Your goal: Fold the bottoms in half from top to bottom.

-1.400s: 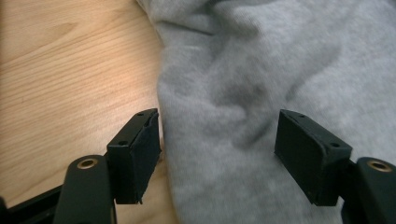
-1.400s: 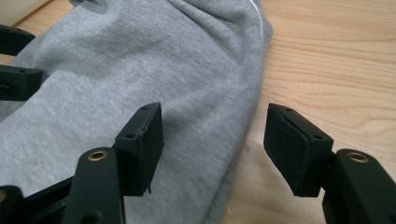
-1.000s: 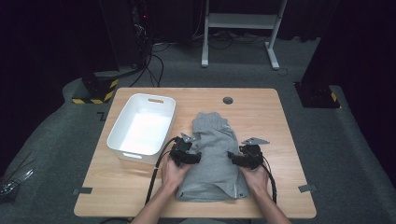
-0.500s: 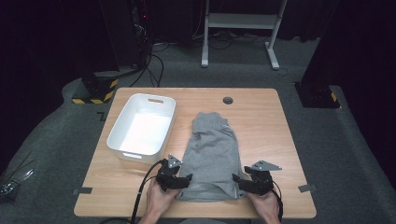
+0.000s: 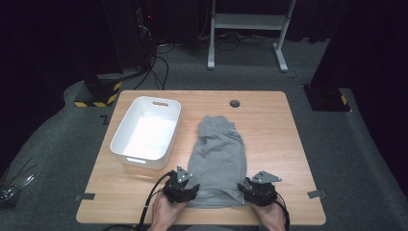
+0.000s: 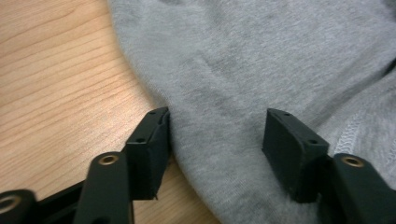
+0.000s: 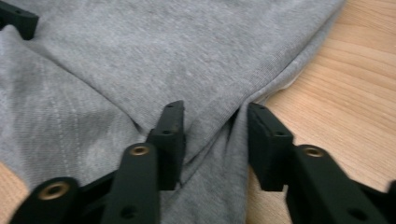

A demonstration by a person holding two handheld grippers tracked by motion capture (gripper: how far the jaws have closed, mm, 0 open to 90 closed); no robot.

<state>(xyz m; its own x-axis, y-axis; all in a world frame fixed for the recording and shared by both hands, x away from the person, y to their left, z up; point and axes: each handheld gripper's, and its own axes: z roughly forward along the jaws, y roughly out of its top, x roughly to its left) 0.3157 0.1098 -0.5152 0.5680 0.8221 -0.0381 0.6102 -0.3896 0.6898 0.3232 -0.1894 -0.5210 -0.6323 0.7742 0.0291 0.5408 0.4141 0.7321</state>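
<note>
Evidently folding: both tongs, left (image 5: pixel 181 188) and right (image 5: pixel 259 190), gape astride the grey knit garment's (image 5: pixel 217 159) six-o'clock hem; next, pinch shut.

Grey garment (image 5: pixel 219 159): near hem hidden under both grippers in high view. Left gripper (image 6: pixel 217 135) and right gripper (image 7: pixel 212 135) views crop cloth at frame edges; garment type unclear.

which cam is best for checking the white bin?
High view. It shows the whole white bin on the table's left side, beside the grey garment, its inside looking empty. The left and right gripper views look at grey fabric and bare wood between their jaws, so they tell nothing about the bin.
</note>
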